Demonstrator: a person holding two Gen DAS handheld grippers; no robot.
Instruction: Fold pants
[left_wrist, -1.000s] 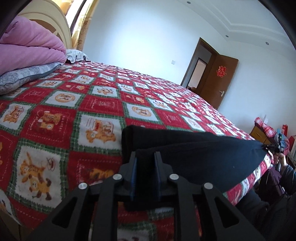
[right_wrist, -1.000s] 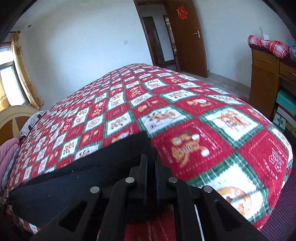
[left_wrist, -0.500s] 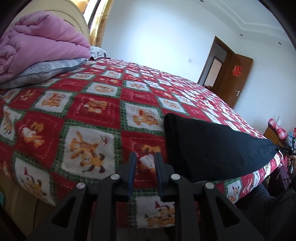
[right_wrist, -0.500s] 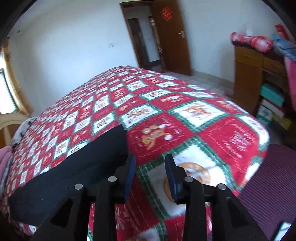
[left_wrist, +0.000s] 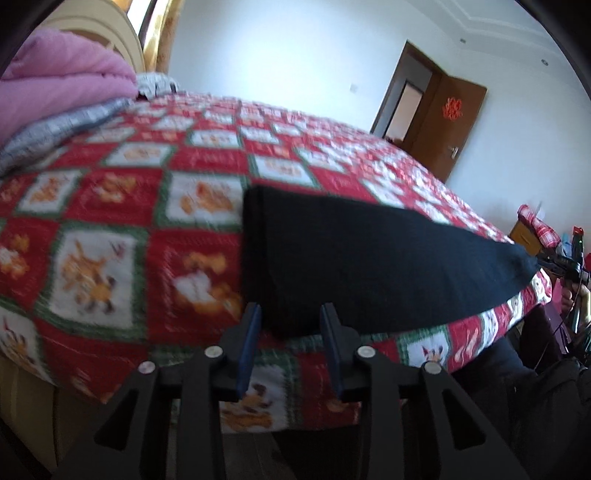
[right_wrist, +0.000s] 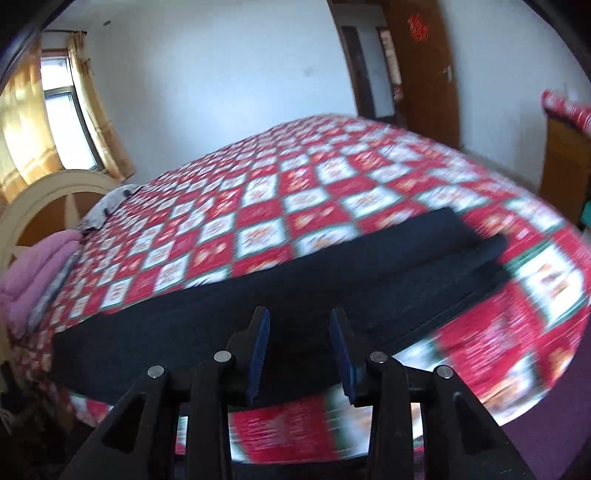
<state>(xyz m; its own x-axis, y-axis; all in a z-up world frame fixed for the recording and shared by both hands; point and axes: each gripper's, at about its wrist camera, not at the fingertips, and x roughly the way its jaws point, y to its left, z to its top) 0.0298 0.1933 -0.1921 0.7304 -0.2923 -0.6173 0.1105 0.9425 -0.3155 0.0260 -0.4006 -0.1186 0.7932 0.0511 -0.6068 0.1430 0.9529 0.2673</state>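
The black pants lie as one long folded strip across mid-frame on the bed. Both left tongs and right tongs gape, holding nothing; shortening folds likely remain.

The pants lie along the near edge of the bed, their long side parallel to that edge. The left gripper sits just before one end of the pants, its jaws apart on either side of that corner. The right gripper sits before the middle of the pants' near edge. A quilt lies on a pillow at the headboard end. The door stands beyond the bed's far side
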